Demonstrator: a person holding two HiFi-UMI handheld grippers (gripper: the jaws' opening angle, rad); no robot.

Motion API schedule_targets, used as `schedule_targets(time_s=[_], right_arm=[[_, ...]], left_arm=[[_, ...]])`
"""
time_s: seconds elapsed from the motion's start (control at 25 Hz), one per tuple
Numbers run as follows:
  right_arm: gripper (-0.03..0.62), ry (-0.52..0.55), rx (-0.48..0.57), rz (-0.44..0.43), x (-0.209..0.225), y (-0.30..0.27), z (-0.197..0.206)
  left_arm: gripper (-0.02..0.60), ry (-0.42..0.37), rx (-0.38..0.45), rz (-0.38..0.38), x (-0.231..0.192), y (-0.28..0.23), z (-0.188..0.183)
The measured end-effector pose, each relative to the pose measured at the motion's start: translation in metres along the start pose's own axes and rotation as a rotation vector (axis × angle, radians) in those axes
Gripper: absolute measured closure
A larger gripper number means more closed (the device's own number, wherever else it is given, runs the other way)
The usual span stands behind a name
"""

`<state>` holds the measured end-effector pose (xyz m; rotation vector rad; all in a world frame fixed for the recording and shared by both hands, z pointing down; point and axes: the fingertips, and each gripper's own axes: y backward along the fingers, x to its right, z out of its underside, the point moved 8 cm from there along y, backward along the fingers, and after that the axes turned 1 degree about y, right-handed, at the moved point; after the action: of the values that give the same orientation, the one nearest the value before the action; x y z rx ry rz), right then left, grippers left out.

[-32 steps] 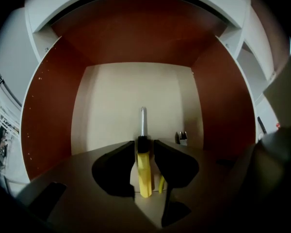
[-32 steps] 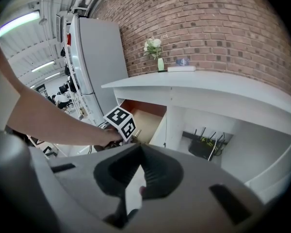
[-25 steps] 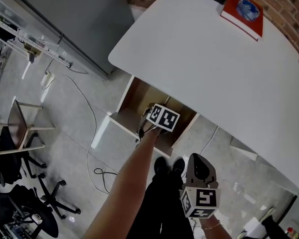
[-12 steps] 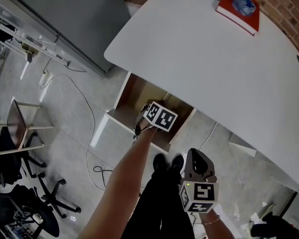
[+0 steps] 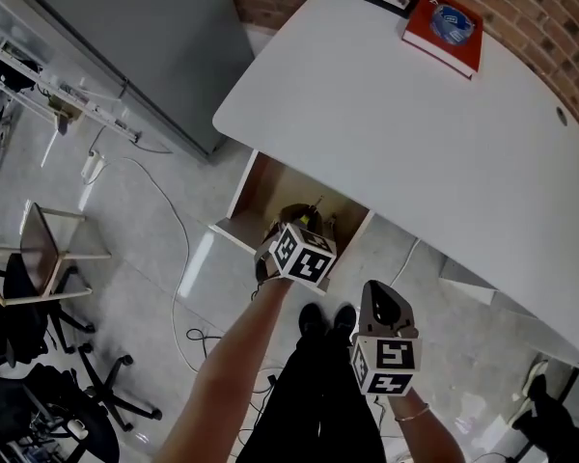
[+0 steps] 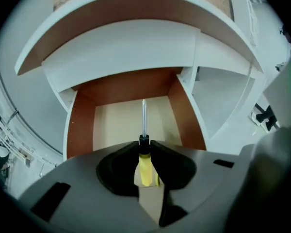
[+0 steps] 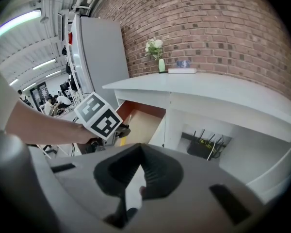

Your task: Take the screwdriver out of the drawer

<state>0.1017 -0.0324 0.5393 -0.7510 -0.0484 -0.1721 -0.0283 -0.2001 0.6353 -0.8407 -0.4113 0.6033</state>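
Left fingers (image 6: 117,165) closed on screwdriver (image 6: 144,155), pinching yellow handle just behind black collar; shaft points ahead into drawer (image 6: 80,130). I judge tool light and rigid, but smooth handle could swivel in pinch, so mid-handle hold suits. Tool looks lifted off drawer floor, not yet out past front. Drawer open under desk (image 5: 415,133). My right gripper (image 7: 140,147) hangs beside, fingers together, holding nothing.

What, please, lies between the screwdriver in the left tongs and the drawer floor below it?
Nothing: the left gripper view shows the screwdriver clamped in the left tongs, over a bare drawer floor.
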Motion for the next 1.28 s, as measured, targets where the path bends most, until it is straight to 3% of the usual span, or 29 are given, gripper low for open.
schedule_targets(time_s=[0.56, 1.28], right_arm=[[0.592, 0.060, 0.069, -0.009, 0.000, 0.027, -0.043], [0.592, 0.107, 0.121, -0.036, -0.015, 0.068, -0.085]], left_arm=[[0.514, 0.056, 0.189, -0.026, 0.009, 0.120, -0.030], [0.514, 0.164, 0.330, -0.050, 0.009, 0.247, -0.039]])
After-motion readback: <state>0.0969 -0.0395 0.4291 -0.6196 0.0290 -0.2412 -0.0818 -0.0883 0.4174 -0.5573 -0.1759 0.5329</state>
